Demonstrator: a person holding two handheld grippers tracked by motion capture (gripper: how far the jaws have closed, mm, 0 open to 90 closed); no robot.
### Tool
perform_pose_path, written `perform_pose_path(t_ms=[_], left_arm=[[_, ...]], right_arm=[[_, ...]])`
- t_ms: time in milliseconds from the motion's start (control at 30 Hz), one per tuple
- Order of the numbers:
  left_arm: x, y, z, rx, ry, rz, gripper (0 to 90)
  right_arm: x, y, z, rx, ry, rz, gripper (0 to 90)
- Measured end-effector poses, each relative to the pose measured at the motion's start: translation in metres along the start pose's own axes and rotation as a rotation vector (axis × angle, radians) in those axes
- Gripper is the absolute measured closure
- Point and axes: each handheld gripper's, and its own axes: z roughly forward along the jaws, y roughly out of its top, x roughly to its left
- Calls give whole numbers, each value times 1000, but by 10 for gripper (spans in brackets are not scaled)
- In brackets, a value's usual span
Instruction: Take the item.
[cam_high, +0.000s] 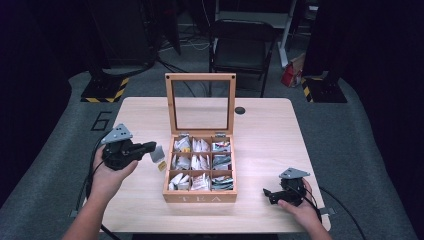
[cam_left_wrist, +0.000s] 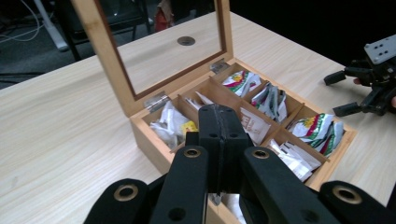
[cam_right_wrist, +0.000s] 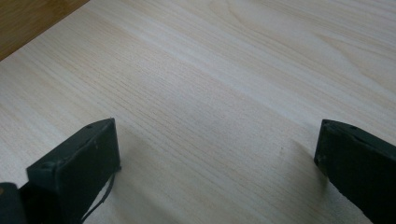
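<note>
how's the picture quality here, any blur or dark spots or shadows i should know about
High view: the table is evenly lit, the surroundings fall to near black, and the tea box contents look soft. Left gripper view: the shut left gripper is close and slightly soft, while the tea bags behind stay readable. Right gripper view: wood grain is crisp, and the open right gripper casts soft shadows.

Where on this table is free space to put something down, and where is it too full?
The light wooden table is bare right of the open wooden tea box, up to the black round cap, and at its far left corner. It is crowded left of the box, where the left gripper holds a grey tea bag. The right gripper rests near the right front edge.
</note>
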Motion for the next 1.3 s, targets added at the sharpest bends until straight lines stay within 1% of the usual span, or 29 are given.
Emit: perform_pose_path(t_ms=[100, 233, 367, 433, 667, 767, 933, 1100, 1300], left_arm=[[5, -1, -6, -4, 20, -7, 900], [11, -2, -11, -4, 35, -20, 900], [18, -3, -18, -6, 56, -21, 900], [20, -4, -21, -10, 67, -31, 900], [29, -6, -31, -21, 90, -44, 900], [33, -5, -36, -23, 111, -45, 900], [39, -4, -46, -30, 135, -58, 900], [46, -6, -50, -32, 165, -73, 900], [56, -10, -54, -30, 189, -93, 900]], right_arm=[[0, 0, 0, 0, 0, -1, 0], [0, 0, 0, 0, 0, -1, 0], [0, 0, 0, 0, -1, -1, 0], [0, 0, 0, 0, 0, -1, 0], [0, 0, 0, 0, 0, 0, 0], [0, 0, 0, 0, 0, 0, 0], [0, 0, 0, 0, -1, -1, 0], [0, 0, 0, 0, 0, 0, 0], [0, 0, 0, 0, 0, 0, 0]])
